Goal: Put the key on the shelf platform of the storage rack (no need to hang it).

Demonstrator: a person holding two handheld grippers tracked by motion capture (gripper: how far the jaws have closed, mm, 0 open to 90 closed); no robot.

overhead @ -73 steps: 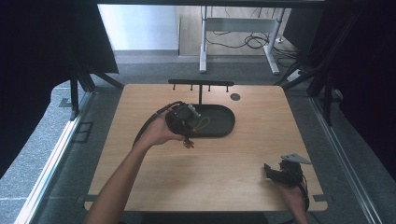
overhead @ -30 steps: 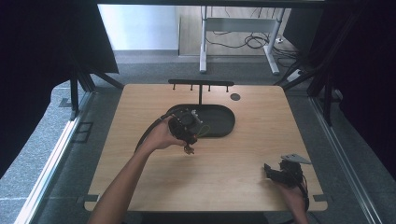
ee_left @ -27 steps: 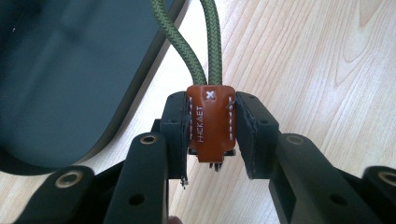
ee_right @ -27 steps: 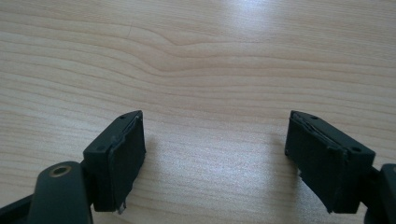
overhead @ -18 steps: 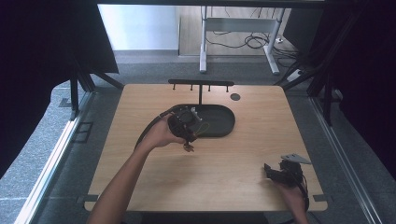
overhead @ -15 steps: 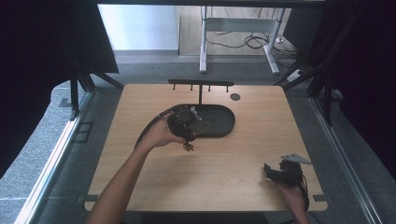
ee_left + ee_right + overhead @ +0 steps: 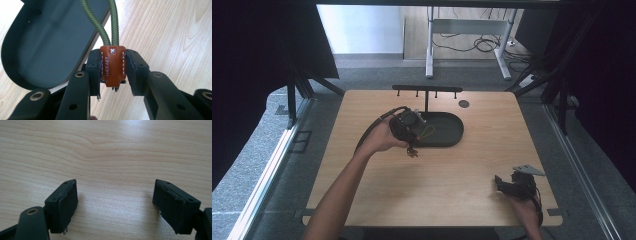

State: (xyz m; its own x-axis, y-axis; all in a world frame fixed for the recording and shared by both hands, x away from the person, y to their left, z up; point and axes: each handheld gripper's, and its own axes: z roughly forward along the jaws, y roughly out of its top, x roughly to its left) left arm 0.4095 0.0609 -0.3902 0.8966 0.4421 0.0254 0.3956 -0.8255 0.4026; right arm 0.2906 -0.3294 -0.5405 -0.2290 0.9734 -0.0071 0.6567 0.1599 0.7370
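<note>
On one wooden table (image 7: 452,175), one dark tray (image 7: 47,47); left gripper (image 7: 113,72) clamping one leather-tabbed cord loop (image 7: 112,65), right gripper (image 7: 115,202) wide, empty.

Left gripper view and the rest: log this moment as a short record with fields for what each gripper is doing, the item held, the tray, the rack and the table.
left gripper: shut on the leather tab, beside the tray's near-left edge
leather tab: brown, white stitching, stamped lettering, upright between the jaws
cord loop: green braided, rising from the tab over the tray edge
tray: dark, oval, bare where visible
rack: black bar with pegs, standing at the tray's far edge
right gripper: open, jaws wide apart over bare wood, near the table's near-right corner
table: light wood
</note>
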